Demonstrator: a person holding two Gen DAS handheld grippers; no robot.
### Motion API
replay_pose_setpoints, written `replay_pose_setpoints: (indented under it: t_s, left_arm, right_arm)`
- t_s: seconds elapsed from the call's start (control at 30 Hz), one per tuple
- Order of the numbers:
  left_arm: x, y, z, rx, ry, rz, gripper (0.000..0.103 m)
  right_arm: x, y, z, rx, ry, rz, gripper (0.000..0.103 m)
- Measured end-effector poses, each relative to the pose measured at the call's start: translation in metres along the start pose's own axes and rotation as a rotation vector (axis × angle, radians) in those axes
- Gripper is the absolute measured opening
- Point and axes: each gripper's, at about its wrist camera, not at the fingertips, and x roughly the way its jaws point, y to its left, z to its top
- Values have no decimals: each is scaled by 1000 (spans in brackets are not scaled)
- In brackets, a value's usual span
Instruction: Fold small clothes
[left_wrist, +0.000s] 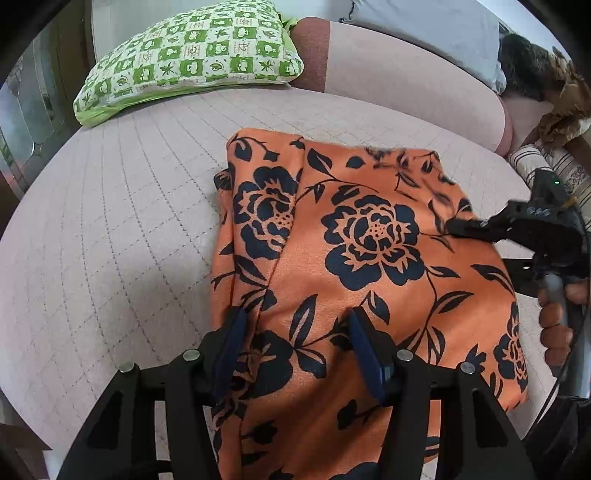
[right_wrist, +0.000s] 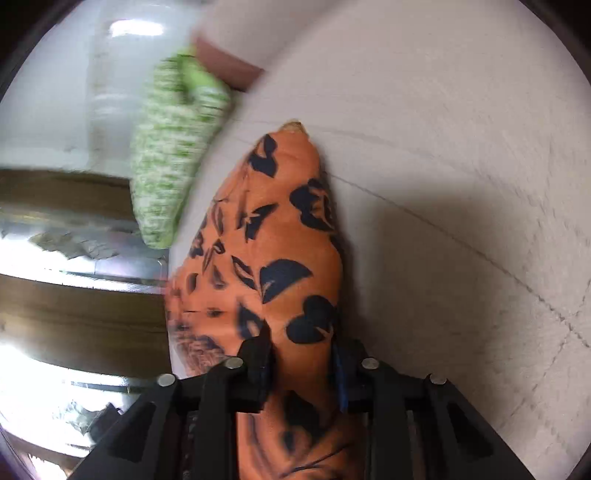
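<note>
Two grippers worked an orange floral garment (left_wrist: 369, 258) lying on the bed (left_wrist: 110, 221): the left gripper (left_wrist: 295, 328) angled steeply down, unclenched astride the cloth, while the right gripper (right_wrist: 301, 354), reaching in sideways, pinched a raised fold.

Bed with pale pink quilted cover (left_wrist: 110, 229) fills most of the view. Green-and-white checked pillow (left_wrist: 192, 55) lies at its head — beside a pink bolster (left_wrist: 406, 85). Wooden furniture (right_wrist: 66, 306) stands alongside, brightly lit.
</note>
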Motion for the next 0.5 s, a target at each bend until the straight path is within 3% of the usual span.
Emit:
replay_pose_setpoints:
  t_s: [0.07, 0.17, 0.23, 0.3, 0.33, 0.43, 0.5]
  left_arm:
    - [0, 3, 0, -15, 1, -12, 60]
    - [-1, 4, 0, -18, 2, -12, 60]
    - [-3, 6, 2, -34, 4, -22, 60]
    - [-11, 10, 3, -58, -1, -45, 59]
    - [-21, 14, 3, -87, -4, -57, 59]
    - [-53, 24, -6, -136, -59, -130, 59]
    - [-56, 29, -22, -132, -44, -75, 58]
  right_arm:
    - [-17, 19, -7, -66, -49, -49, 61]
    - [-57, 55, -28, -208, -158, -123, 64]
    - [-77, 73, -43, -280, -183, -85, 64]
    - [-78, 90, -61, -334, -153, -33, 68]
    - [-70, 91, -73, -352, -97, -15, 70]
    - [-39, 61, -88, -328, 18, -63, 71]
    - [-40, 54, -90, -305, -12, -28, 69]
